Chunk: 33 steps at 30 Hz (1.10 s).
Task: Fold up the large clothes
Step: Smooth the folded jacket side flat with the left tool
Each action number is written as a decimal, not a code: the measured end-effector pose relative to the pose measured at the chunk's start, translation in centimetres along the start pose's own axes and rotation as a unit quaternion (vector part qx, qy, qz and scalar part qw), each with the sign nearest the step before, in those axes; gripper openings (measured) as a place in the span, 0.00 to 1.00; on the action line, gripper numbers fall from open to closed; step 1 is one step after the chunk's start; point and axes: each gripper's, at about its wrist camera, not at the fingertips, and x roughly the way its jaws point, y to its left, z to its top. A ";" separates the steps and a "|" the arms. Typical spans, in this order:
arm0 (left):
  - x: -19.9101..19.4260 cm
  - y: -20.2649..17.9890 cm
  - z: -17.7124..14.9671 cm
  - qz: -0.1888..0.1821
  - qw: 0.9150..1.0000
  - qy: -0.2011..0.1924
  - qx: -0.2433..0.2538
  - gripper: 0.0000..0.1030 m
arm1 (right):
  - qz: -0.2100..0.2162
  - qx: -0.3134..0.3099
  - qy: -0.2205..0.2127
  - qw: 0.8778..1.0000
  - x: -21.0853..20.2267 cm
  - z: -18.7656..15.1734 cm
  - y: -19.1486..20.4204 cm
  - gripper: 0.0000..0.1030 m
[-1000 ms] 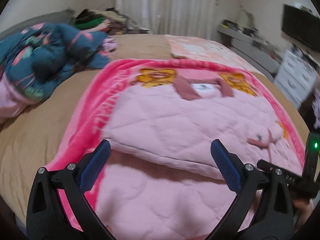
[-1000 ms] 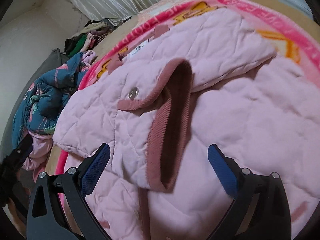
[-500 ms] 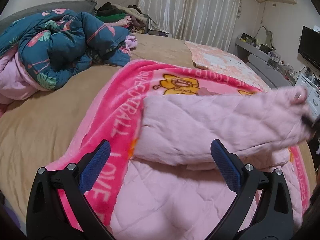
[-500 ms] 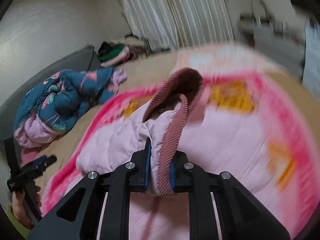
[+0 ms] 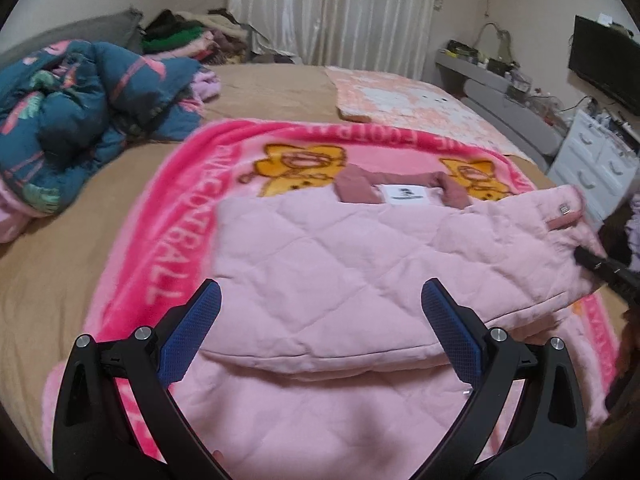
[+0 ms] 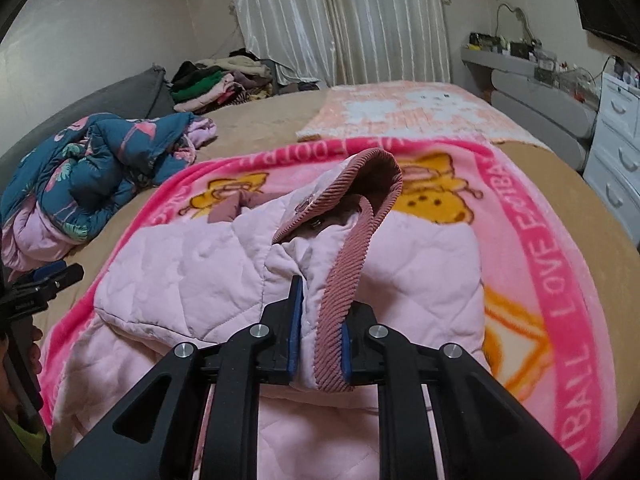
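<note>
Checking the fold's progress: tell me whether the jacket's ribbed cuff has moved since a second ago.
Yes. The ribbed cuff, which lay flat on the pink quilted jacket, is now lifted off it, clamped in the right hand-held gripper, standing against the pink cartoon blanket.

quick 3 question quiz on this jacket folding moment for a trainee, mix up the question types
1. True or false: the right gripper is shut on the ribbed cuff of the pink quilted jacket.
2. What lies directly under the jacket? A) the pink cartoon blanket B) the teal flamingo duvet C) the grey shelf
3. Fill in: the left gripper is ____, with nothing pinched between its blue pads.

Key
1. True: both pads press on the cuff, and the sleeve is lifted off the jacket body.
2. A: the jacket lies on the blanket; the duvet sits bunched apart at the bed's left side.
3. Open.
</note>
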 end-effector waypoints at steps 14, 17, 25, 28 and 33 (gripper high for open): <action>4.2 -0.9 -0.1 0.004 0.999 0.048 0.009 0.91 | -0.037 0.048 0.012 0.998 -0.1 -0.9 -1.9 0.54; 5.3 -0.2 0.3 0.013 0.998 0.062 0.003 0.91 | -0.044 0.041 0.003 0.998 -1.0 -0.5 -1.7 0.55; 11.2 2.3 -1.0 0.019 0.990 0.142 -0.005 0.90 | -0.030 -0.011 -0.012 0.999 -1.5 0.5 2.0 0.62; 11.5 2.5 -1.6 0.019 0.990 0.137 -0.001 0.91 | -0.021 -0.024 -0.019 0.999 -1.4 1.0 3.5 0.66; 11.3 2.3 -1.8 0.020 0.991 0.134 -0.001 0.92 | 0.000 -0.039 -0.005 0.999 0.7 1.9 6.3 0.68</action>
